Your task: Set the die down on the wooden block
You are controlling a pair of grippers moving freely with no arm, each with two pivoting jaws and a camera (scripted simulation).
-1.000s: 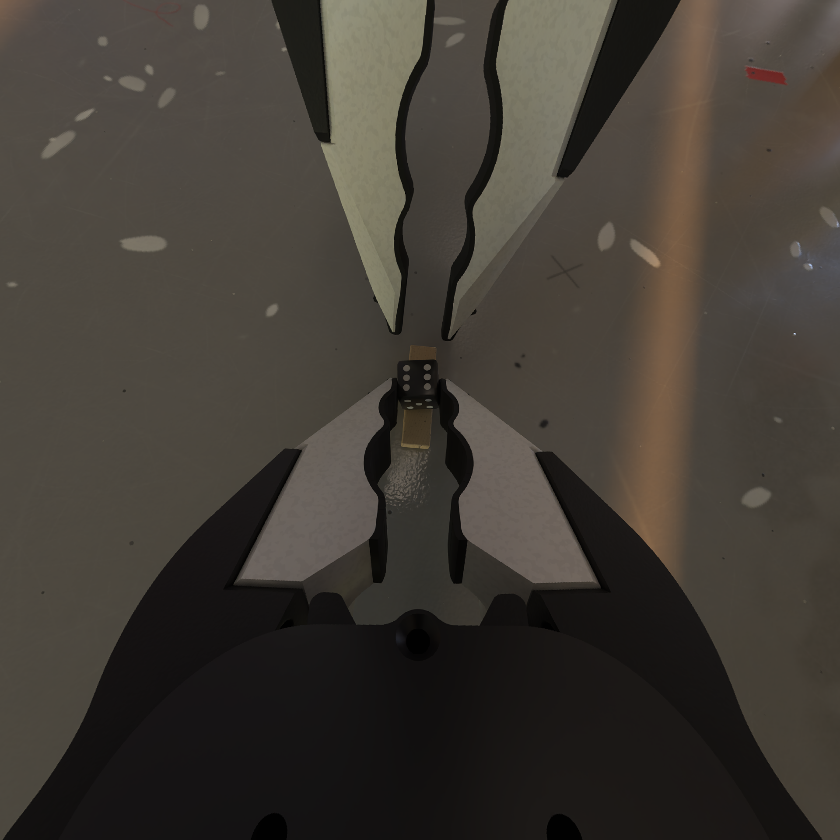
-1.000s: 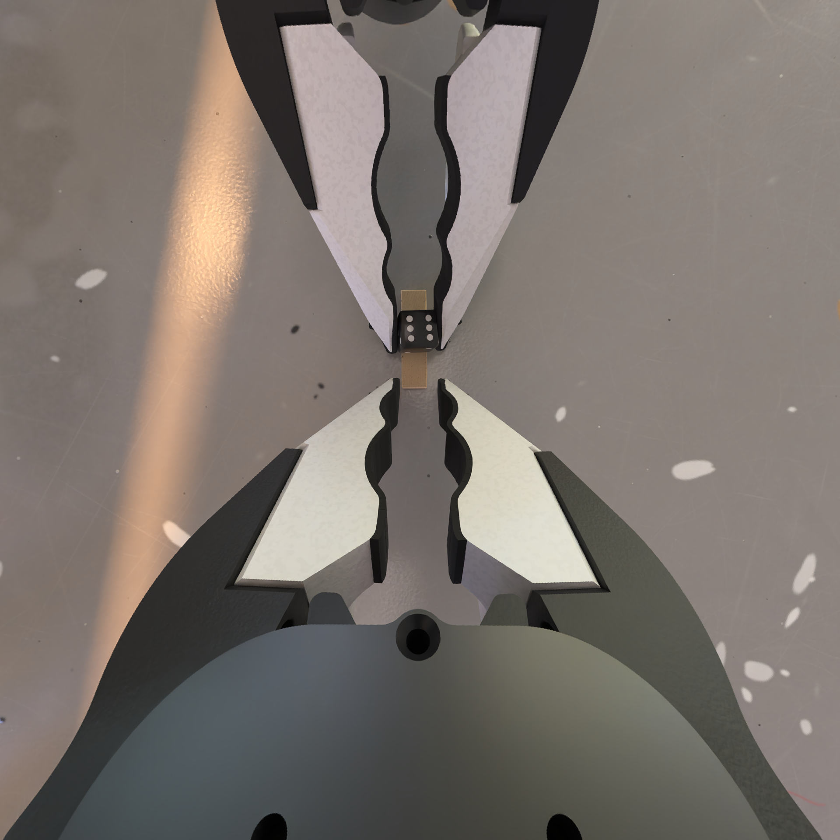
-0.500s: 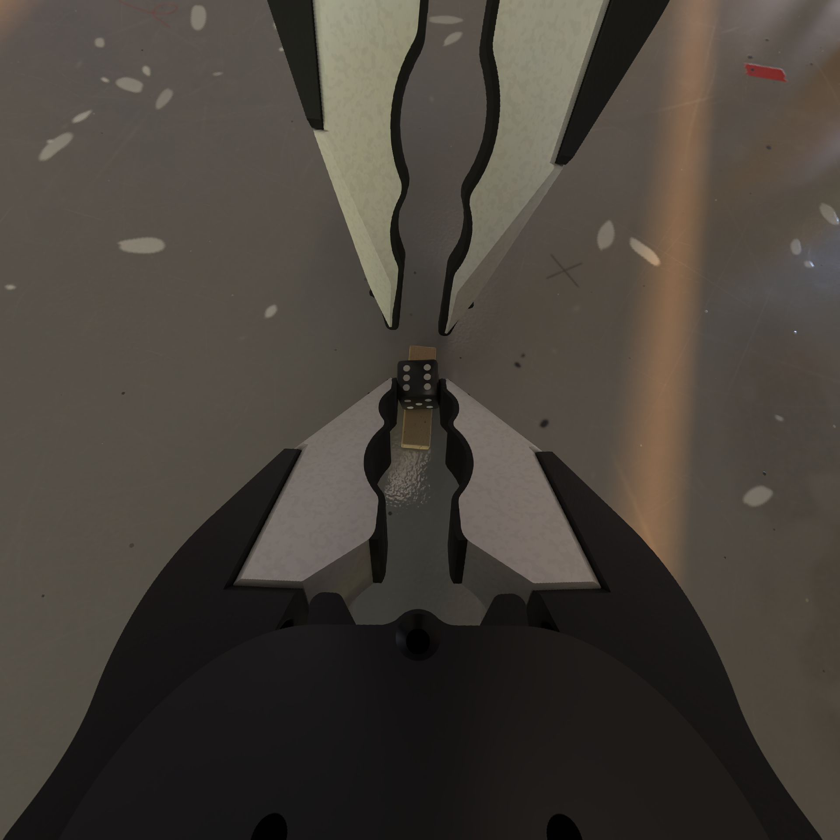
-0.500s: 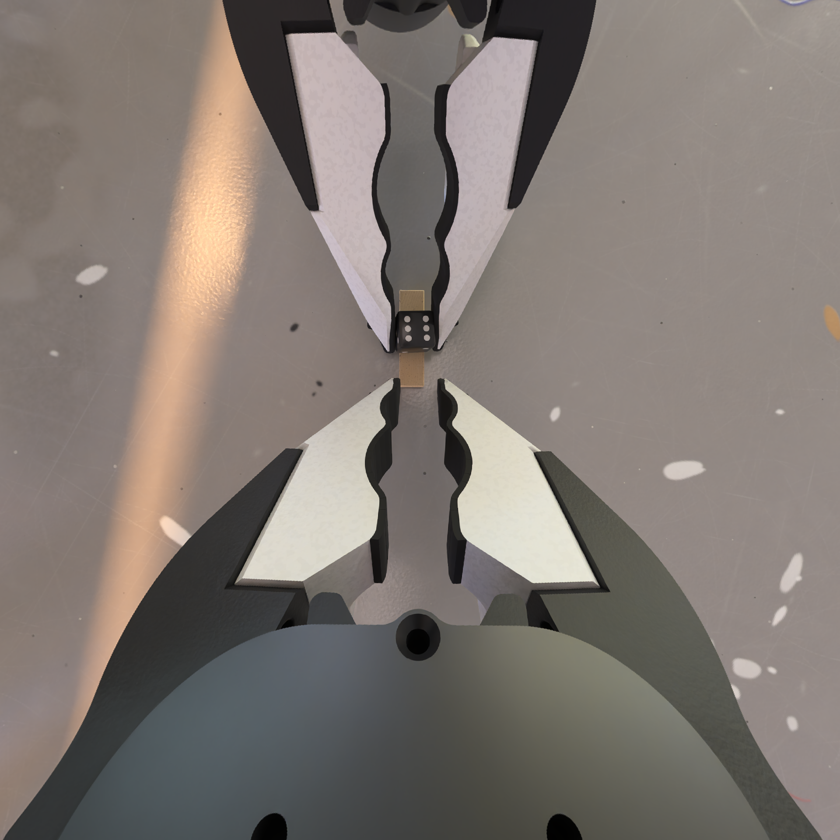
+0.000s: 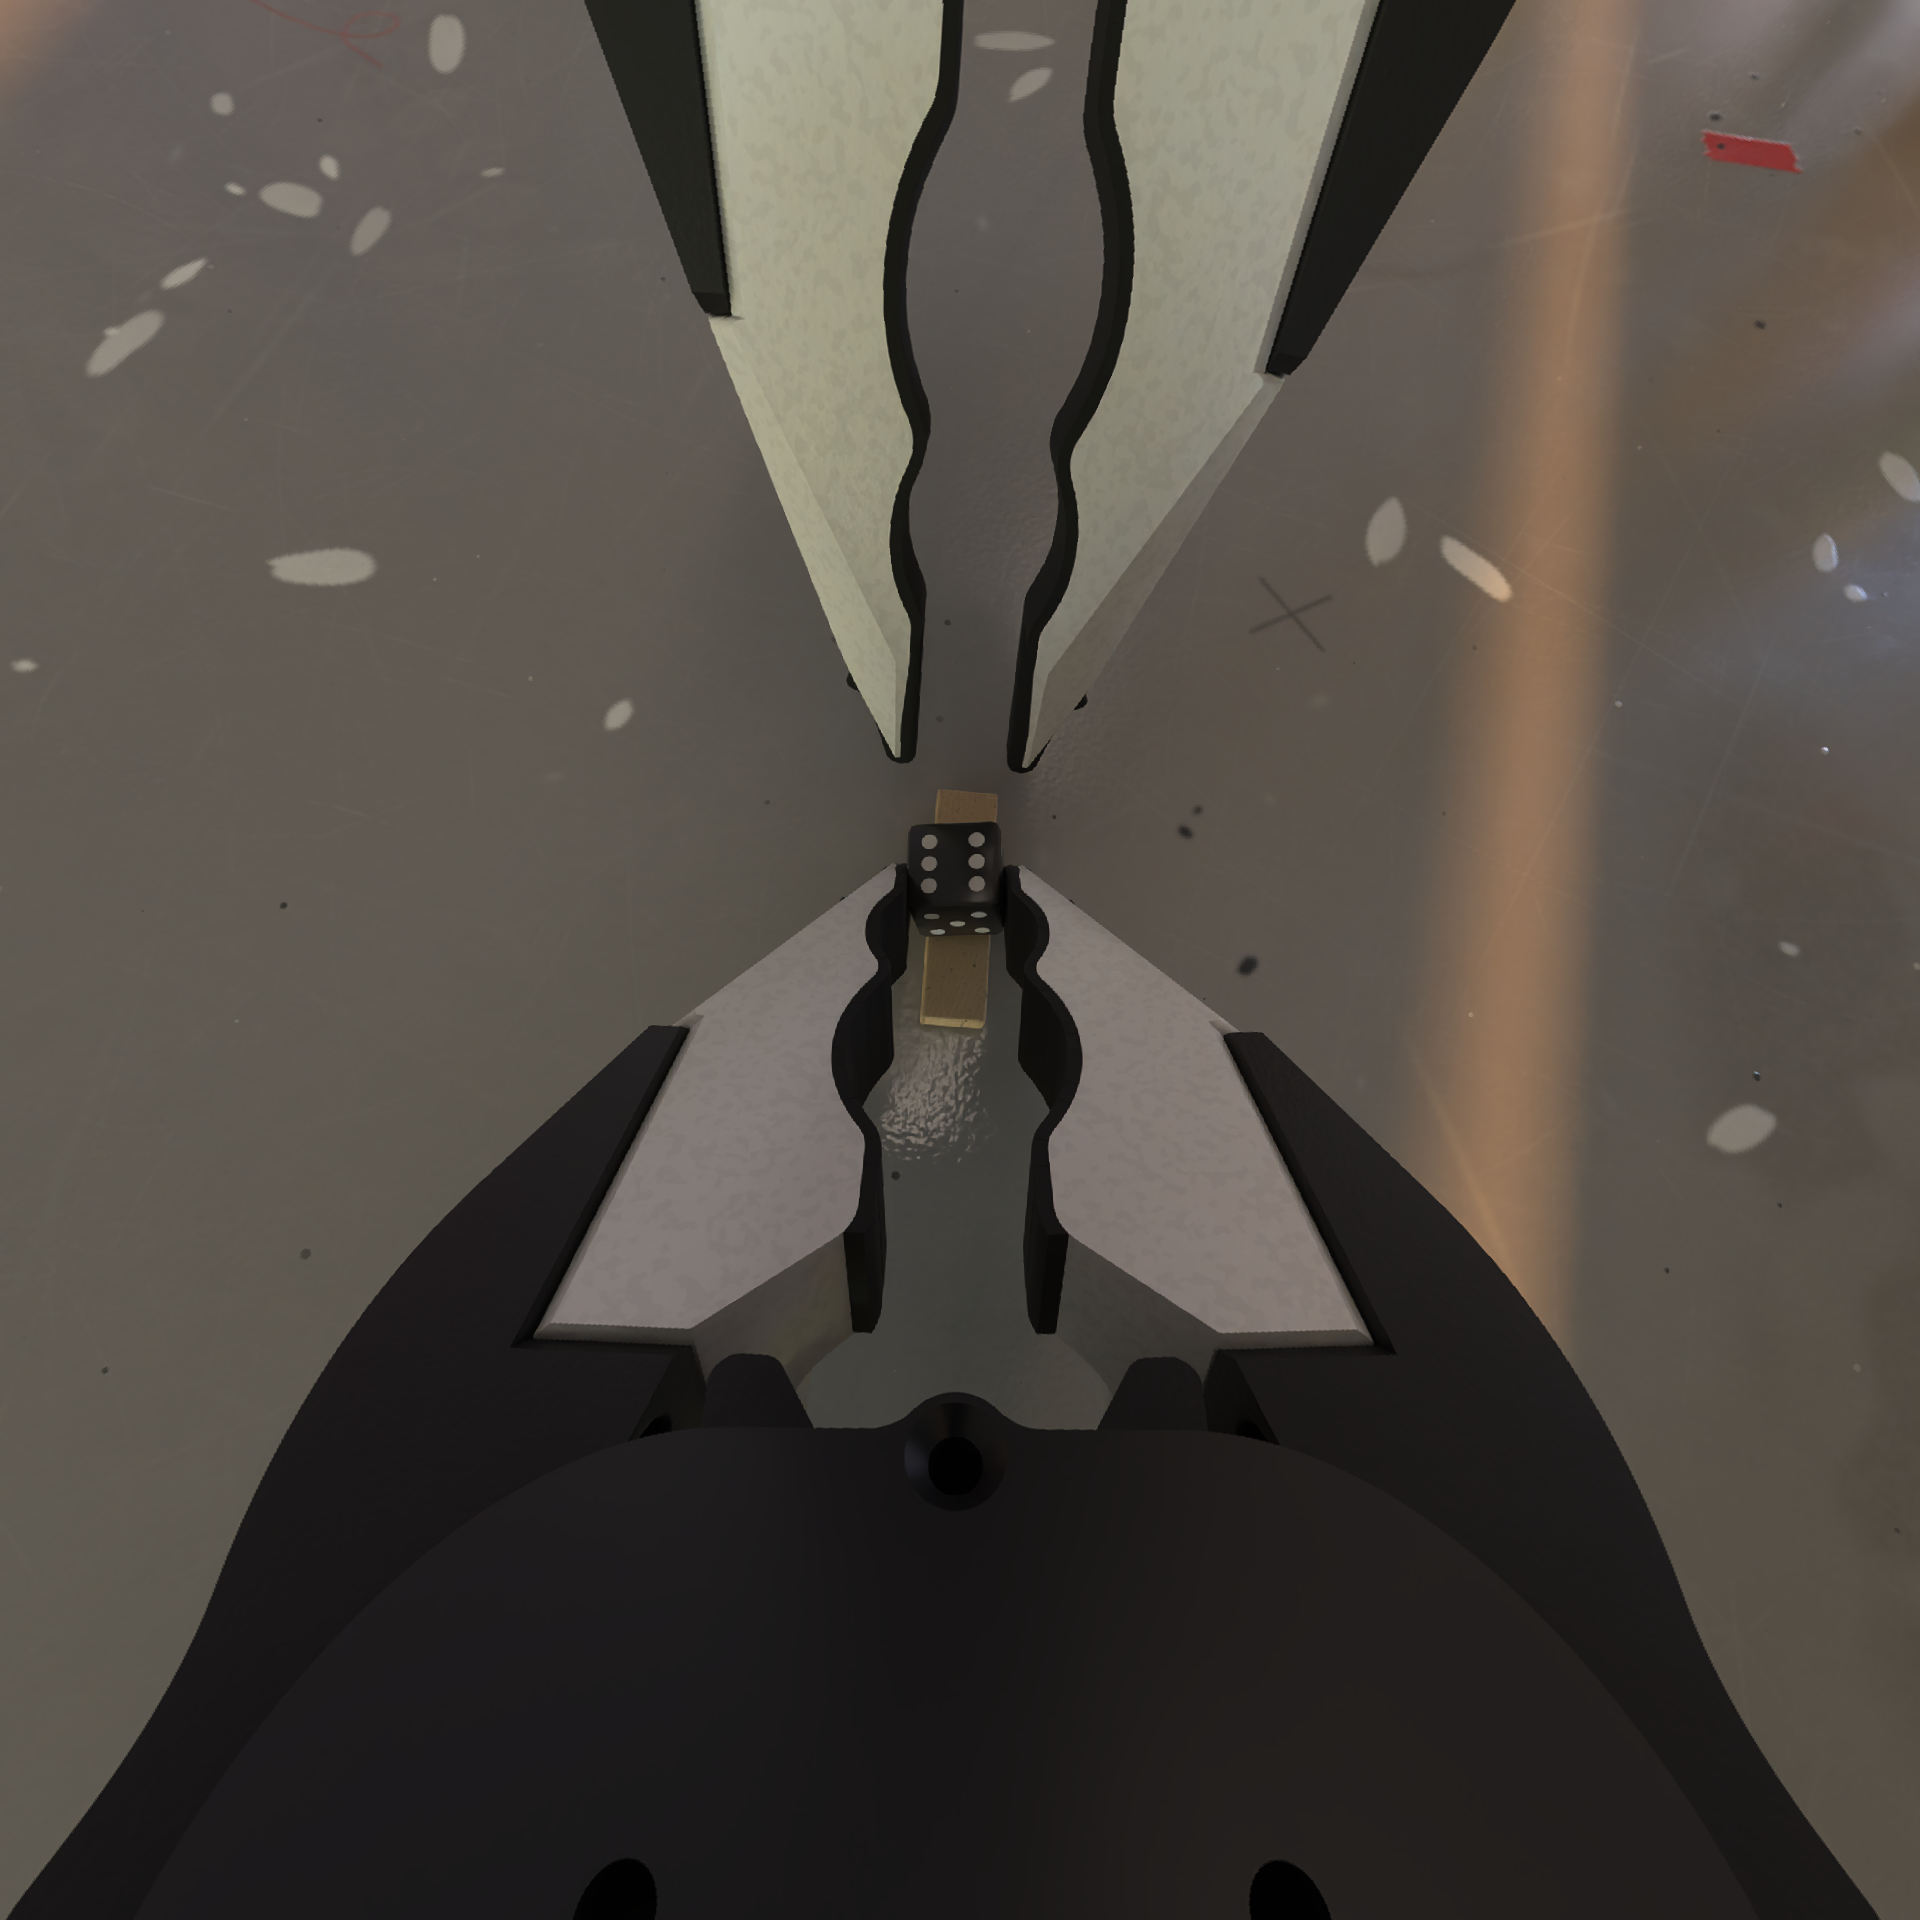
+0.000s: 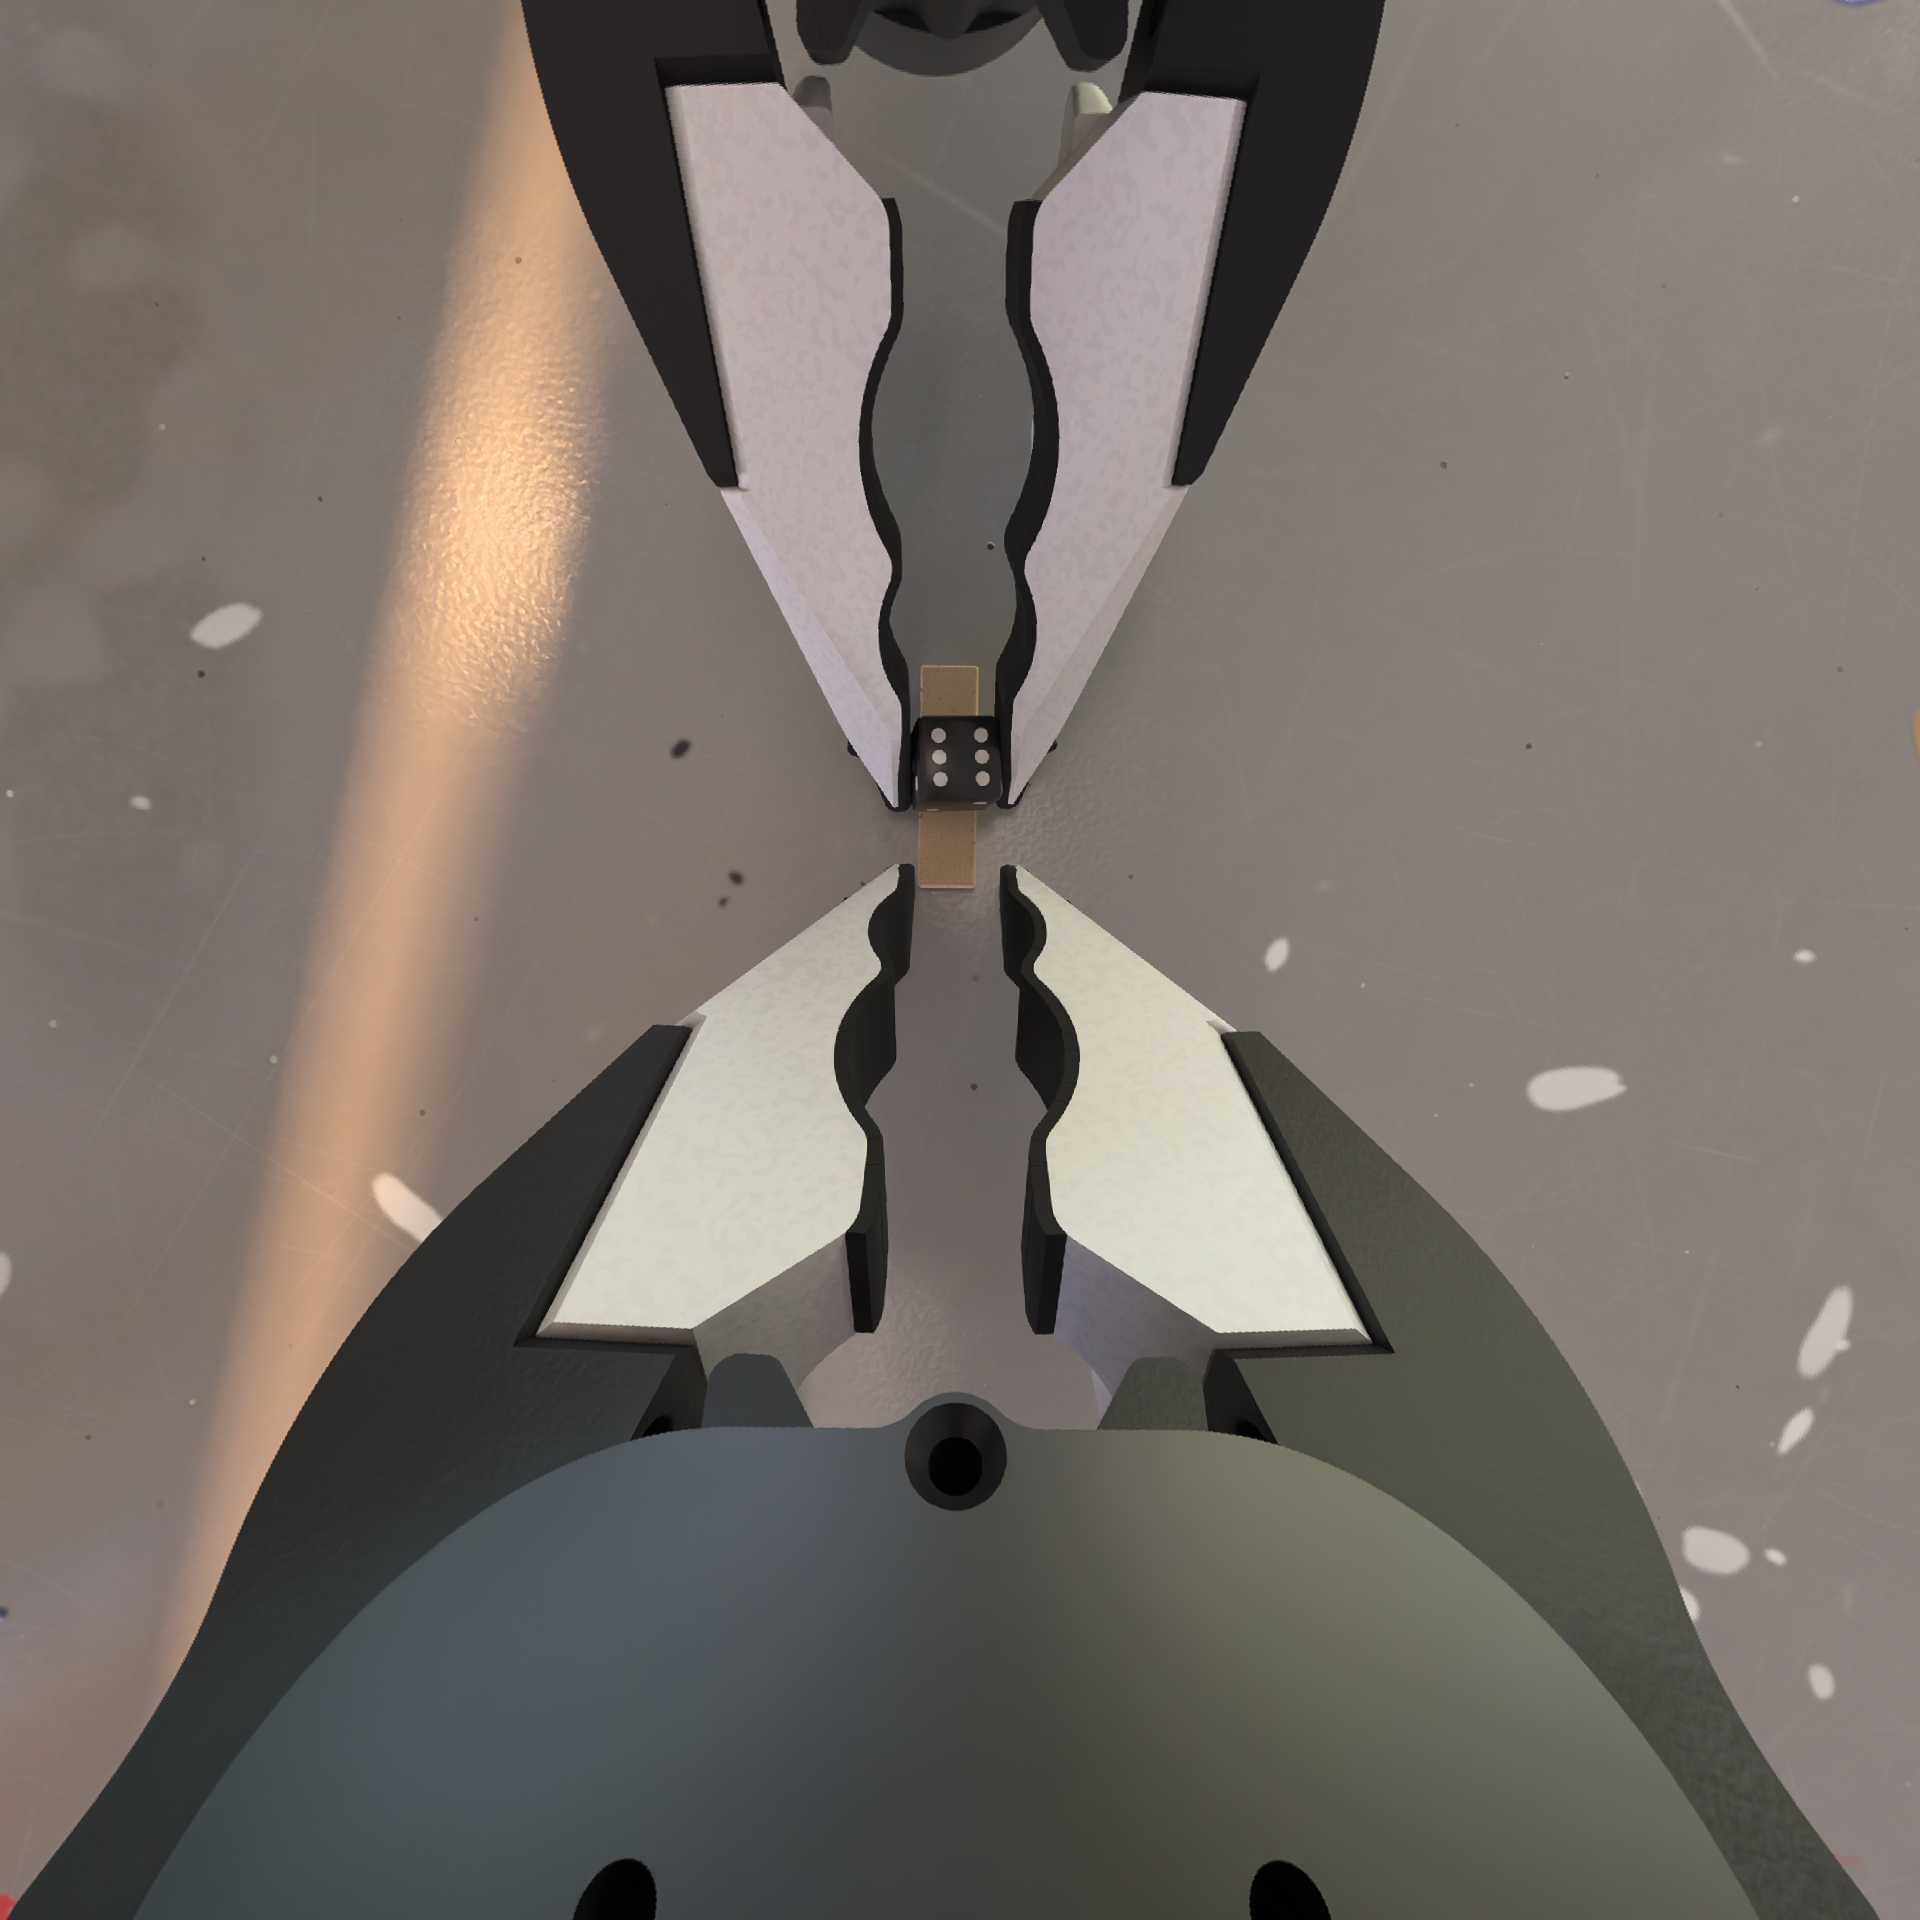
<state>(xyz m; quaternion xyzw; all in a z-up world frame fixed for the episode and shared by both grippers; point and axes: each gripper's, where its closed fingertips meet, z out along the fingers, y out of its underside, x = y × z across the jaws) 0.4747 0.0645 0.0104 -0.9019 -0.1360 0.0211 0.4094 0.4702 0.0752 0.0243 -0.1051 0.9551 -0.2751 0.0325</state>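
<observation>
A small black die (image 5: 956, 868) with white pips sits between the fingertips of my left gripper (image 5: 956, 871), which is shut on it. Under the die lies a thin, light wooden block (image 5: 951, 987), flat on the grey table. I cannot tell whether the die touches the block. In the right wrist view the die (image 6: 956, 764) is in the left gripper (image 6: 951, 800) at the top, with the block (image 6: 945, 857) showing on both sides of it. My right gripper (image 6: 953, 875) is narrowly open and empty, tip to tip with the left one. It also shows in the left wrist view (image 5: 961, 756).
The grey table (image 6: 1455, 727) is speckled with white paint spots and small dark dots. A red tape strip (image 5: 1751, 153) lies far right. A warm light band (image 6: 488, 540) crosses the surface.
Almost nothing. The right gripper has swayed very slightly. The die stays in the left gripper over the block.
</observation>
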